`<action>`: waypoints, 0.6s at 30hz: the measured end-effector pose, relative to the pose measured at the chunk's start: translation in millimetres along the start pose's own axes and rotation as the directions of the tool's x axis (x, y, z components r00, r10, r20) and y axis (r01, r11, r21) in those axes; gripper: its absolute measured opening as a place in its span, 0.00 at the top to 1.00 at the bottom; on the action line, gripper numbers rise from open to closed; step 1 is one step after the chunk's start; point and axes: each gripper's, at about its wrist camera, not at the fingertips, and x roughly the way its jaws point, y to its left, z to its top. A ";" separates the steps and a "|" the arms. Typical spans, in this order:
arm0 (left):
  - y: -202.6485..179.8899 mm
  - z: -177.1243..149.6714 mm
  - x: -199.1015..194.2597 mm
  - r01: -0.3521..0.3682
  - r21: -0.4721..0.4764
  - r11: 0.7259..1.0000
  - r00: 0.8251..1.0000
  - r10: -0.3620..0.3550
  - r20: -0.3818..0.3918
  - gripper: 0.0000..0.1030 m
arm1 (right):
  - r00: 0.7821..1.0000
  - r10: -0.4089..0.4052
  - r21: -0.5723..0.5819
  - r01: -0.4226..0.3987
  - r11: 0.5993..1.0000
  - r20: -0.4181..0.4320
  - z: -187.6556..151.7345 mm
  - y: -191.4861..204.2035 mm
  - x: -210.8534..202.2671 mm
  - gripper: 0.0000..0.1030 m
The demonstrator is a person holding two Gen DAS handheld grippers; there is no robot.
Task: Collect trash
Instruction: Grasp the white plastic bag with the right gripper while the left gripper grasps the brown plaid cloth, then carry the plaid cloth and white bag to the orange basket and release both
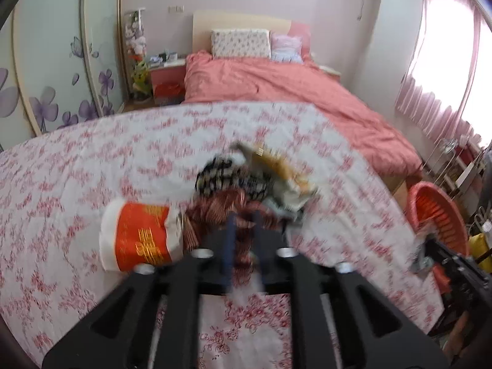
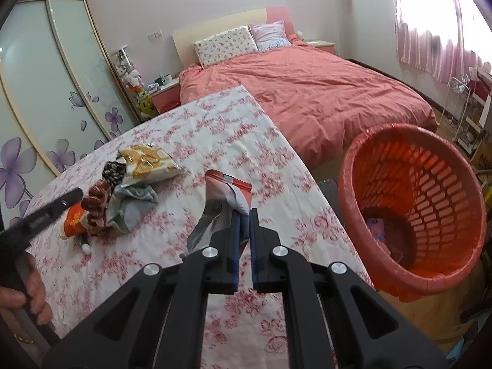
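A pile of trash lies on the floral tablecloth (image 2: pixel 184 141): an orange and white paper cup (image 1: pixel 140 236) on its side, a brown striped wrapper (image 1: pixel 221 209), a black and white wrapper (image 1: pixel 227 175) and a yellow snack bag (image 2: pixel 146 161). My left gripper (image 1: pixel 243 215) is shut on the brown striped wrapper; the view is blurred. My right gripper (image 2: pixel 244 213) is shut on a red, white and silver wrapper (image 2: pixel 226 195), held above the table near its right edge. The orange waste basket (image 2: pixel 415 212) stands just right of it.
A bed with a pink cover (image 2: pixel 323 92) lies behind the table. A wardrobe with purple flowers (image 2: pixel 37 117) stands at the left. A metal rack (image 2: pixel 470 113) stands at the right by the curtained window. The basket holds a few items at its bottom.
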 end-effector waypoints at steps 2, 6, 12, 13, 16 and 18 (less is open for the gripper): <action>-3.7 -9.7 5.6 -0.033 0.016 0.999 0.999 0.033 -0.005 0.51 | 1.000 -0.005 -0.002 0.005 1.000 -0.010 -3.5 -2.7 2.4 0.94; -7.6 -21.2 19.7 -0.083 0.045 0.996 0.996 0.085 -0.031 0.50 | 1.000 -0.009 -0.001 0.009 1.000 -0.022 -6.4 -6.2 6.0 0.94; -2.6 -20.4 25.5 -0.053 0.031 0.998 0.998 0.054 -0.043 0.86 | 1.000 -0.009 0.001 0.009 1.000 -0.019 -6.8 -7.7 5.1 0.94; -2.7 -18.6 18.4 -0.034 0.036 0.999 0.999 0.035 -0.026 0.86 | 1.000 -0.010 -0.003 0.010 1.000 -0.013 -6.2 -8.0 3.5 0.94; -3.1 -12.9 1.2 -0.010 0.039 0.999 1.000 0.009 0.005 0.86 | 1.000 -0.009 -0.003 0.009 1.000 0.003 -1.8 -10.4 -1.8 0.94; -2.9 -4.7 -13.3 0.017 0.029 0.999 0.999 -0.018 0.027 0.86 | 1.000 -0.008 -0.001 0.008 1.000 0.014 1.7 -11.0 -6.4 0.94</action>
